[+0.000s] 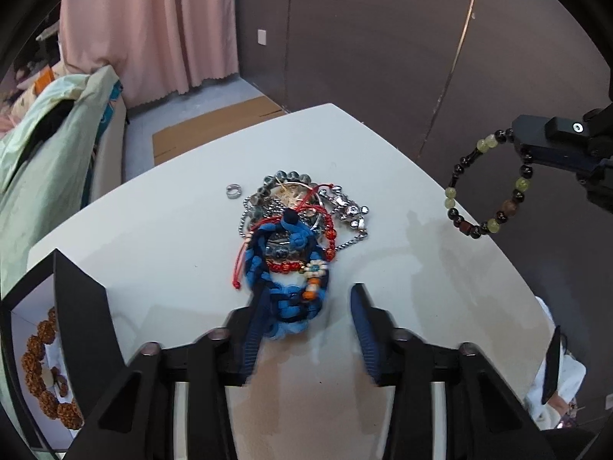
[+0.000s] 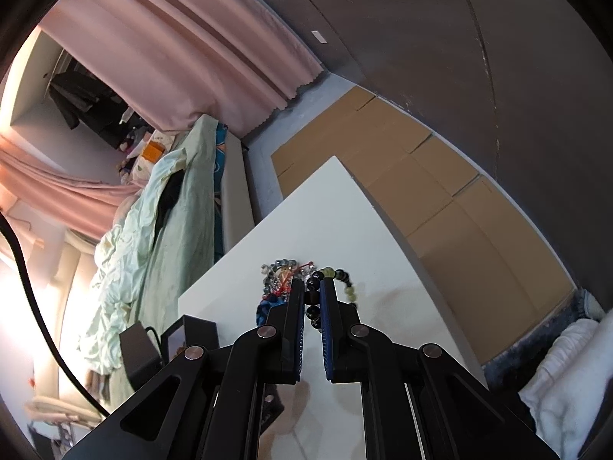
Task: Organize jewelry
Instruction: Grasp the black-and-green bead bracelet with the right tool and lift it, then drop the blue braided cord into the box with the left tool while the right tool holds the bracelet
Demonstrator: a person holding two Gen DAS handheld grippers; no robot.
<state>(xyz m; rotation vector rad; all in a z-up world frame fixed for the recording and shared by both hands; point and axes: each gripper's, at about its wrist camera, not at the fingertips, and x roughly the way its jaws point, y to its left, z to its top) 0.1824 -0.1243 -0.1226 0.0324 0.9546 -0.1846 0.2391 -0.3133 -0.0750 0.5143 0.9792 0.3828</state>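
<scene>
A tangled pile of jewelry (image 1: 295, 226) lies mid-table: a blue braided bracelet (image 1: 285, 299), red bead strings, silver chains, and a silver ring (image 1: 232, 191) beside it. My left gripper (image 1: 306, 299) is open, low over the pile's near end, its left finger touching the blue braid. My right gripper (image 2: 312, 287) is shut on a black and green bead bracelet (image 2: 346, 287), held in the air above the table's right side; the bracelet (image 1: 486, 184) hangs as a loop in the left wrist view. The pile (image 2: 279, 280) shows behind the right fingers.
A black box (image 1: 57, 345) with a white lining holds a brown seed-bead bracelet (image 1: 42, 375) at the table's (image 1: 172, 230) left edge. A bed with green bedding (image 2: 153, 230) and cardboard (image 2: 421, 191) on the floor lie beyond the table.
</scene>
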